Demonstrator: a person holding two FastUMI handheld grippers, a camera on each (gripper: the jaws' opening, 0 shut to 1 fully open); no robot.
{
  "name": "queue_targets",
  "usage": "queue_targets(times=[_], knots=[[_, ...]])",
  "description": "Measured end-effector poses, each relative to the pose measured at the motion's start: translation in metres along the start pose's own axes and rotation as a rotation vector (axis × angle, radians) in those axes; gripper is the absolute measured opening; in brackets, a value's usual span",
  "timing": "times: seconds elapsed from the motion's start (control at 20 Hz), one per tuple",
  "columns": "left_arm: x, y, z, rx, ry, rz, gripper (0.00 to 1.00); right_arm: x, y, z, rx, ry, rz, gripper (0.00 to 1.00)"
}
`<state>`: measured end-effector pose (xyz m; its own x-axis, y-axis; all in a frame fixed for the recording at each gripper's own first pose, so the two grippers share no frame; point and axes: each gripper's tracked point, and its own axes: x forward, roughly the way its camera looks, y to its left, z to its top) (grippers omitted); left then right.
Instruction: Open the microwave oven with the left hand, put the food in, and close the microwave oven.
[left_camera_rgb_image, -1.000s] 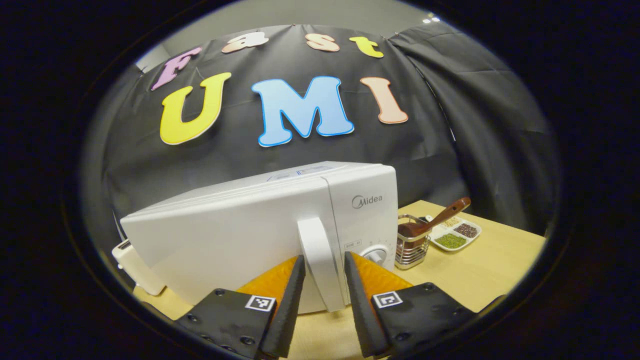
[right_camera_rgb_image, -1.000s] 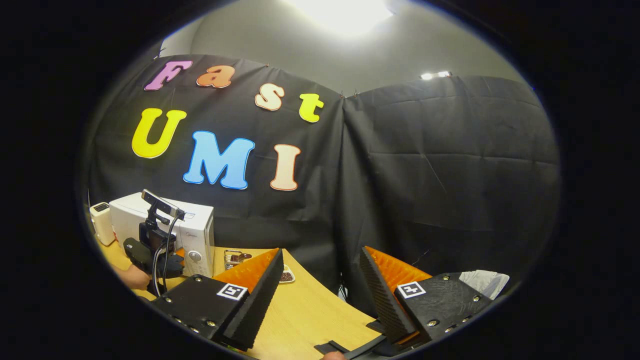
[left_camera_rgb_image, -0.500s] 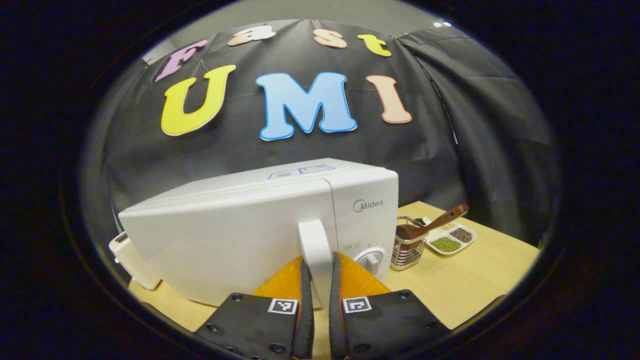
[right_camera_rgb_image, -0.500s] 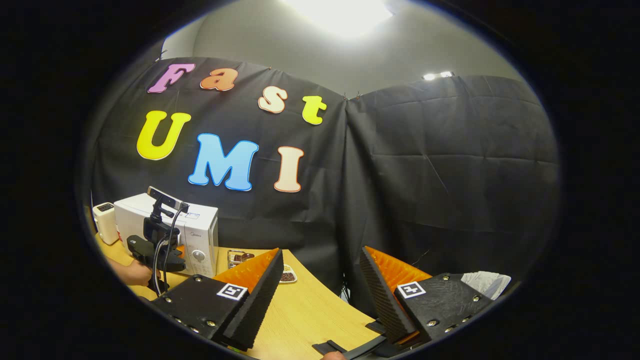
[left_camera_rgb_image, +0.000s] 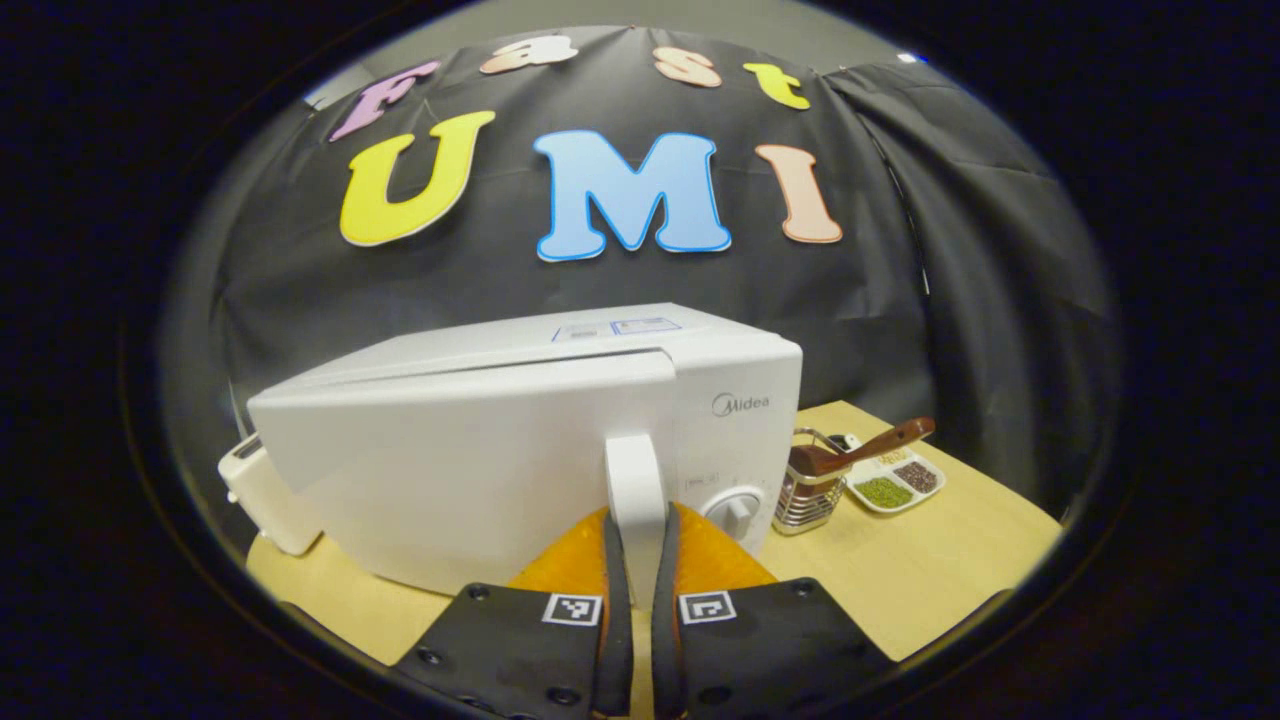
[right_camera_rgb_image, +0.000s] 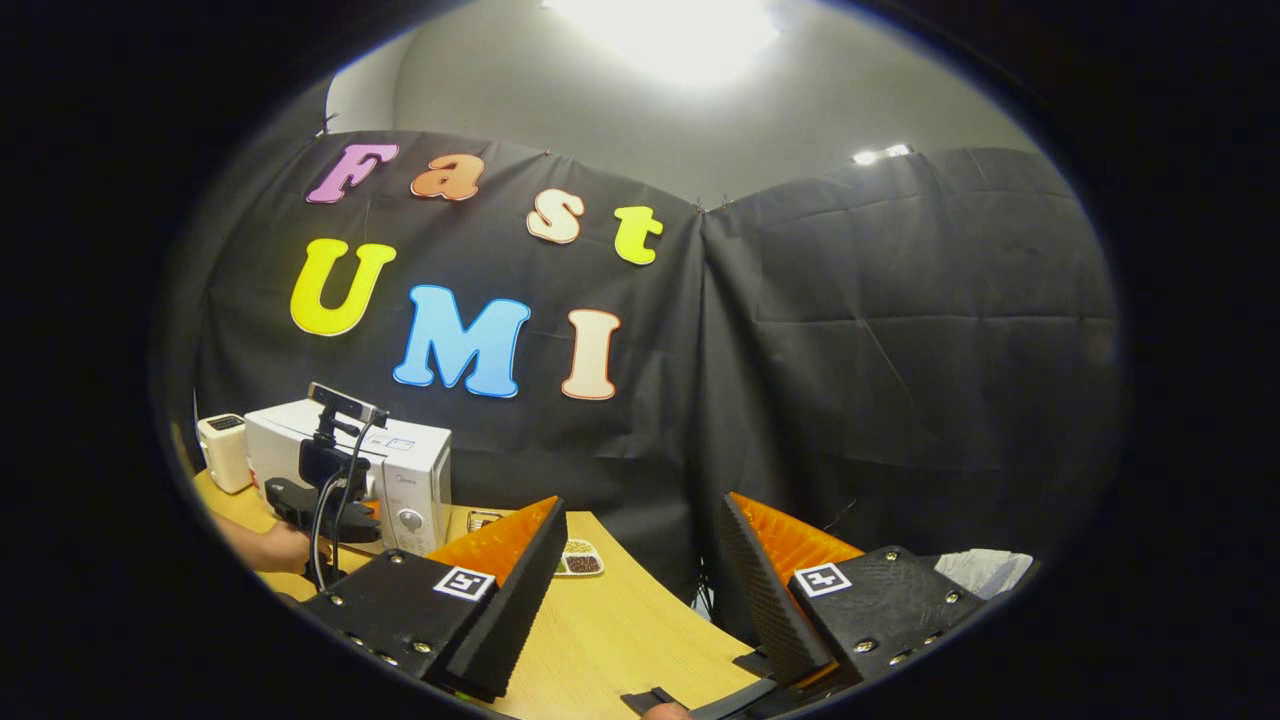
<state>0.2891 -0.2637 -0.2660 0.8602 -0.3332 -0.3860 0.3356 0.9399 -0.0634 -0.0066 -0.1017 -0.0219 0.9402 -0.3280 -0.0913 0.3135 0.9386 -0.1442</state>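
A white microwave (left_camera_rgb_image: 480, 450) stands on the wooden table (left_camera_rgb_image: 950, 570), its door slightly ajar with a thin gap along the top edge. My left gripper (left_camera_rgb_image: 638, 525) is shut on the door's upright white handle (left_camera_rgb_image: 634, 475), one finger on each side. In the right gripper view the microwave (right_camera_rgb_image: 405, 470) is far off at the left, with the left gripper (right_camera_rgb_image: 320, 495) and the hand (right_camera_rgb_image: 270, 550) that holds it in front of the door. My right gripper (right_camera_rgb_image: 642, 508) hangs open over the table's near edge, nothing between its fingers.
Right of the microwave stand a wire basket (left_camera_rgb_image: 812, 500) holding a wooden spoon (left_camera_rgb_image: 880, 443) and a white divided dish (left_camera_rgb_image: 893, 483) of grains. A small white appliance (left_camera_rgb_image: 262, 490) sits at the microwave's left. Black cloth walls close the back and right.
My left gripper went from open around the handle to shut on it. The door has since come out a little from the body. The right gripper stayed open, drifting slightly.
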Motion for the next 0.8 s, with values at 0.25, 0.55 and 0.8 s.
queue_targets(times=[0.25, 0.55, 0.8], knots=[[-0.038, 0.006, -0.011, 0.026, -0.017, -0.011, 0.14, 0.005, 0.007, -0.004, 0.028, -0.008, 0.083, 0.93], [-0.090, 0.021, -0.024, 0.020, -0.005, 0.051, 0.14, 0.000, 0.018, -0.007, 0.049, -0.033, 0.228, 0.93], [-0.129, 0.041, -0.036, 0.015, 0.024, 0.110, 0.15, -0.006, 0.026, -0.015, 0.089, -0.031, 0.354, 0.93]])
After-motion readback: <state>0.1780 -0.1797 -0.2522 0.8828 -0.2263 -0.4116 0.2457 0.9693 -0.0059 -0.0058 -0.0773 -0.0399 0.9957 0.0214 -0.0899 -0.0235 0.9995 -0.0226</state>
